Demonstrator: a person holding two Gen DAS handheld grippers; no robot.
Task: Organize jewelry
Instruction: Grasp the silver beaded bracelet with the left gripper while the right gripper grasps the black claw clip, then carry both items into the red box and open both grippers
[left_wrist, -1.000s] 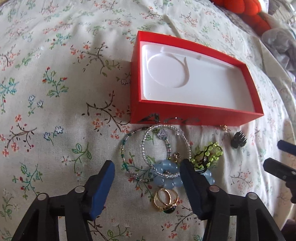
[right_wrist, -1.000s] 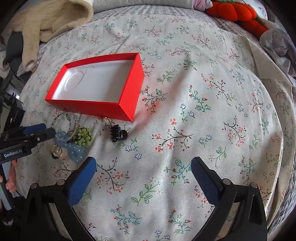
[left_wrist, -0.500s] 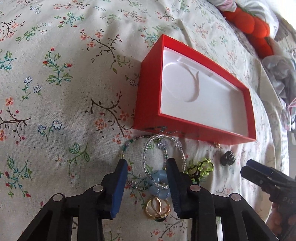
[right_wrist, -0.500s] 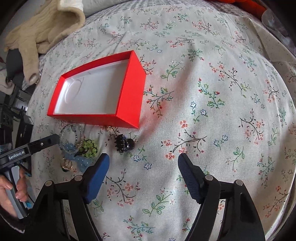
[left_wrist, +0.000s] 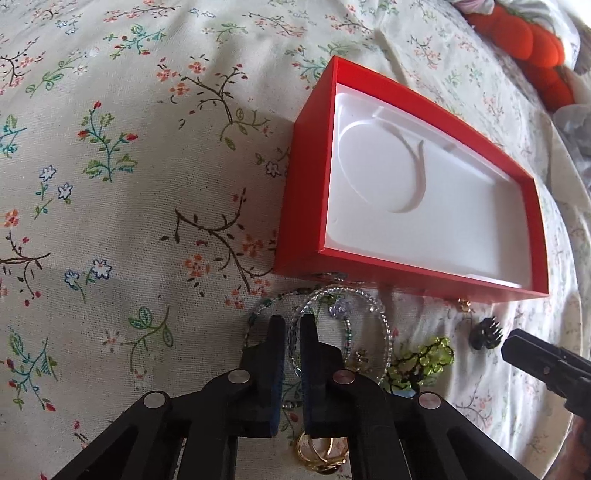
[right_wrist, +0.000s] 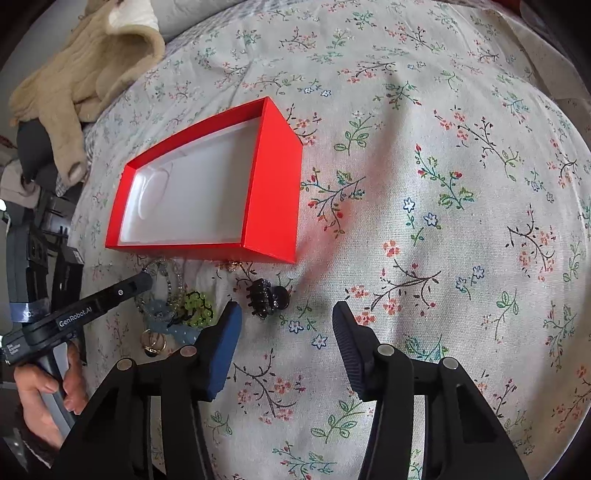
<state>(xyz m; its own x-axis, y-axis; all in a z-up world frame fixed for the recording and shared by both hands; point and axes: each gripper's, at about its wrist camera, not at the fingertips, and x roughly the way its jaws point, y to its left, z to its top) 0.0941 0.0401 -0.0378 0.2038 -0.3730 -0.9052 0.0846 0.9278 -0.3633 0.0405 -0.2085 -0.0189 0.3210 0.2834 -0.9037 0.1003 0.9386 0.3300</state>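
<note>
Our left gripper (left_wrist: 292, 325) – fingers pinched on beaded bracelet (left_wrist: 345, 325), just below red box (left_wrist: 303, 206). Right gripper (right_wrist: 286, 314) – spread wide, nr black hair claw (right_wrist: 264, 293) below box.

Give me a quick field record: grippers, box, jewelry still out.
left gripper: shut on beaded bangle
right gripper: open, above black hair claw
red box: open, white insert bare
on the cloth: green bead piece, gold rings, blue bead bracelet

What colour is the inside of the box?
White inside the red box; the left wrist view shows it best.
</note>
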